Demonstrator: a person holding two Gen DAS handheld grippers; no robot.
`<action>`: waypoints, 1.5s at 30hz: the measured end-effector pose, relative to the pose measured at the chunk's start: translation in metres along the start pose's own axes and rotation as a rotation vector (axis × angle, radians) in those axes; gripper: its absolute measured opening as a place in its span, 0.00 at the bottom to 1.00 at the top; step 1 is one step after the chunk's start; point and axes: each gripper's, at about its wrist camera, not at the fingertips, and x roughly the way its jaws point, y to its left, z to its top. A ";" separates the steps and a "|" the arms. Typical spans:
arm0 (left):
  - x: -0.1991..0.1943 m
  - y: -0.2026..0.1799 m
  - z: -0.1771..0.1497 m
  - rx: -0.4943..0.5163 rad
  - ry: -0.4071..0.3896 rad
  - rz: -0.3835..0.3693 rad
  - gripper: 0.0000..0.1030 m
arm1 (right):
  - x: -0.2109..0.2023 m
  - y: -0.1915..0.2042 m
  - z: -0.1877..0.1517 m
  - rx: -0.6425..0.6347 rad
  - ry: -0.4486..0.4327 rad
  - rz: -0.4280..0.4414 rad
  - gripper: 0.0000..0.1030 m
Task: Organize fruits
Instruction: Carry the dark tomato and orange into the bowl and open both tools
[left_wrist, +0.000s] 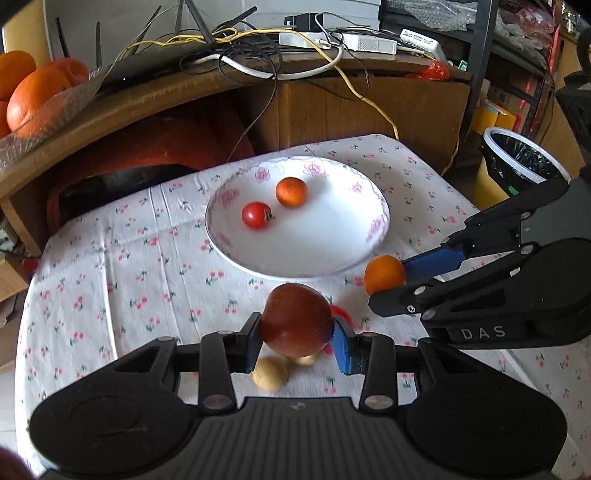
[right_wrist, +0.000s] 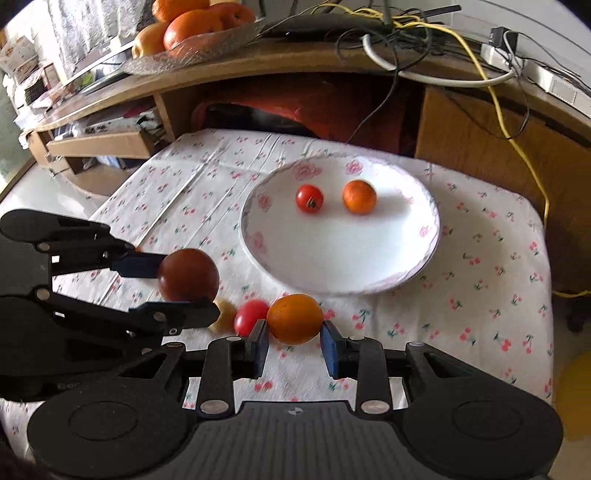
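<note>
On tablecloth (left_wrist: 110, 258), floral print, fruits lie near a white plate (left_wrist: 332, 258) with pink flower rim. Far left on a wooden shelf (left_wrist: 147, 99), about 10 o'clock from plate in left wrist view, a glass dish of oranges (left_wrist: 33, 96).

Left gripper (left_wrist: 297, 338) clamped on a dark red plum (left_wrist: 295, 319), blue pads touching both sides; plum lifted off cloth, at 6 o'clock from plate. Under it on the cloth a tan round fruit (left_wrist: 269, 373), blurred, kind unclear. Just right of that, a red tomato (right_wrist: 251, 316), mostly hidden behind plum in left view, seen clear in right wrist view.

On plate: small tomato (left_wrist: 257, 215) at left, small orange (left_wrist: 291, 191) just beside it at 1 o'clock, apart, not touching.

Right gripper (right_wrist: 293, 341) narrow, closed on an orange (right_wrist: 294, 318), pads at its left and right sides; orange sits at 6 o'clock from plate edge in right view, at 5 o'clock in left view. Cannot tell if orange is touching cloth. Red tomato just left of this orange, touching or nearly.

Far right, 2 o'clock from plate, a bin (left_wrist: 517, 162) with black liner on floor.
</note>
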 end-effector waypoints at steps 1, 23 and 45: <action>0.003 0.000 0.002 0.001 -0.001 0.002 0.45 | 0.001 -0.002 0.002 0.006 -0.005 -0.004 0.25; 0.046 0.007 0.038 0.031 0.005 0.034 0.45 | 0.027 -0.028 0.031 0.021 -0.023 -0.068 0.27; 0.054 0.007 0.042 0.027 0.011 0.041 0.45 | 0.027 -0.032 0.032 0.033 -0.042 -0.087 0.29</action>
